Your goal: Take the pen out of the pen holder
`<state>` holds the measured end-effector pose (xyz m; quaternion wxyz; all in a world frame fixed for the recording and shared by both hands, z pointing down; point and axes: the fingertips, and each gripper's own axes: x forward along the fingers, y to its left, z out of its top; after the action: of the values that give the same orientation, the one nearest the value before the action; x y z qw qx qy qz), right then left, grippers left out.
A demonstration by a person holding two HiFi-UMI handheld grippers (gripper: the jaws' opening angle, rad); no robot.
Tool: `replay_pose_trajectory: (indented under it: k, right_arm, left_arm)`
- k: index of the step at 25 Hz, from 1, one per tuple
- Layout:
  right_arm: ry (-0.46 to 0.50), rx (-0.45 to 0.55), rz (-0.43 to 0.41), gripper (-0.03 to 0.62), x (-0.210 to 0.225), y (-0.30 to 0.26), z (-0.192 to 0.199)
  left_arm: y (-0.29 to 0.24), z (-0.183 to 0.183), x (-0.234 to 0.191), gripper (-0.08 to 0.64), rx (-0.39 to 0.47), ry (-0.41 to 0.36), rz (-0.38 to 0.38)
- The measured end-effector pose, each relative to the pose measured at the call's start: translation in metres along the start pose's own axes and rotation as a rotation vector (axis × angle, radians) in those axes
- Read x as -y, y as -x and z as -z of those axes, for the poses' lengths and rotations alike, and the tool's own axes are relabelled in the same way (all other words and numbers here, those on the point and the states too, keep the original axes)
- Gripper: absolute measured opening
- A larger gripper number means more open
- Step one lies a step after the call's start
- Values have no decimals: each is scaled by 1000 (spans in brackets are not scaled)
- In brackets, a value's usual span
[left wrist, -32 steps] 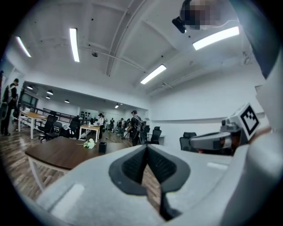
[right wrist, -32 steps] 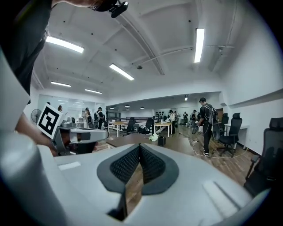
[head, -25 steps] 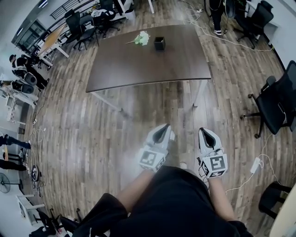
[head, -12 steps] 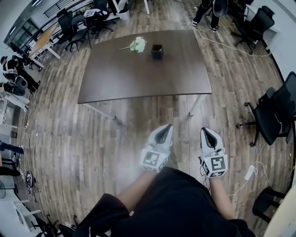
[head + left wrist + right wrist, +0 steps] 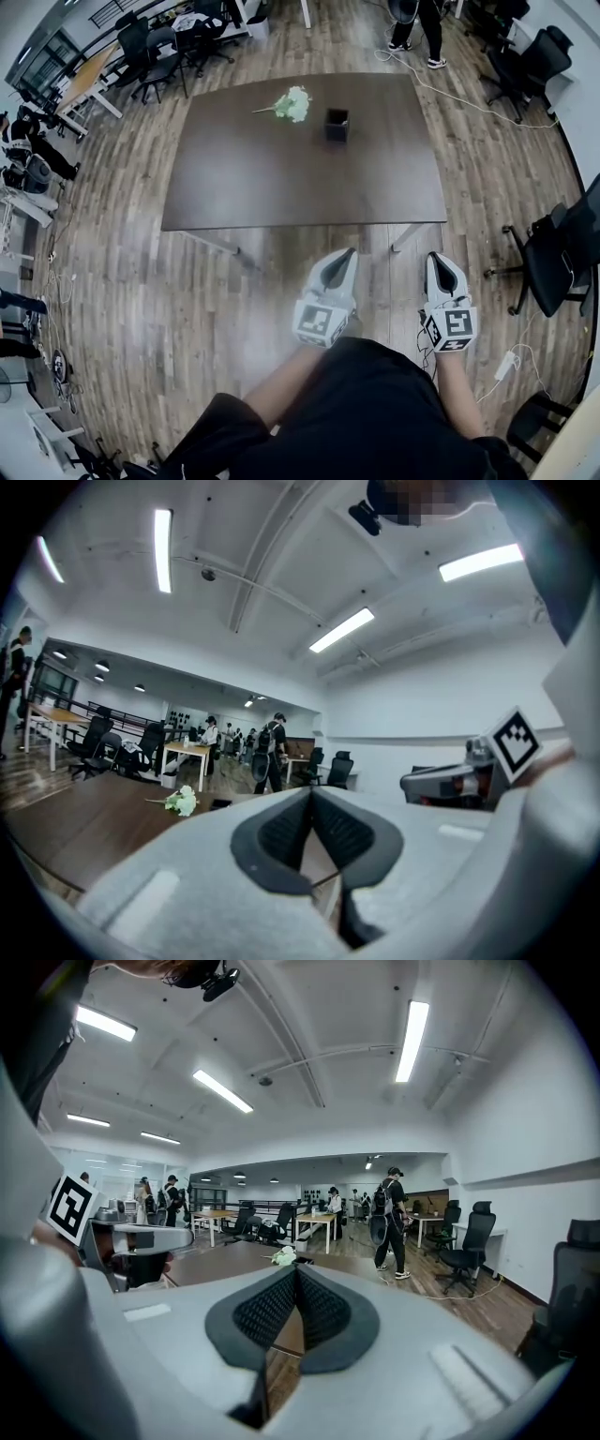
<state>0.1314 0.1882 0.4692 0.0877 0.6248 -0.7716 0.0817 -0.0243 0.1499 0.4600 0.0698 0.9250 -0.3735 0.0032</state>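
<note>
**Standoff position, nothing gripped**

L tongs (image 5: 345, 255) and R tongs (image 5: 437, 259) both closed, empty, near the person's body, well apart from worktop (image 5: 281, 178). Black pen holder (image 5: 337, 124) stands at worktop's far side, right of flowers (image 5: 293, 103). Pen not discernible.

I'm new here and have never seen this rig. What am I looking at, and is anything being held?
No robot: a person holds a claw in each hand, the left claw and the right claw. The top-down picture comes from a camera on the person's head; the other two come from cameras riding on each claw, looking along its jaws. Both claws are shut and empty. Ahead stands a dark table carrying a black pen holder and a pale flower bunch. What stands in the holder is too small to see.
</note>
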Motion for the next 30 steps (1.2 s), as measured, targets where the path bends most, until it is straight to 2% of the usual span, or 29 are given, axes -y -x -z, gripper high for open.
replay_pose_trajectory:
  k: [6,10,15,20,23,30]
  right_arm:
    - [-9,-51,2,2,-3,-65,5]
    - [-15,-93,-11,2,-6,-101,10]
    - [-45,-106,-36,2,-7,-134,2]
    - [-71,-99,-38,2,5,-160,-4]
    - [-78,-93,-46,2,12,-172,-3]
    - [-87,-73,-78,2,39,-223,-12]
  left_arm:
    - [-15,1,-63,3,-22,33,6]
    - [-34,7,-89,3,-21,80,5]
    - [-56,-3,-107,3,-4,60,-4]
    - [-67,-5,-132,3,-6,86,-61]
    - [-72,-10,-142,3,2,70,-85]
    - [-107,-8,-176,3,-37,54,-133]
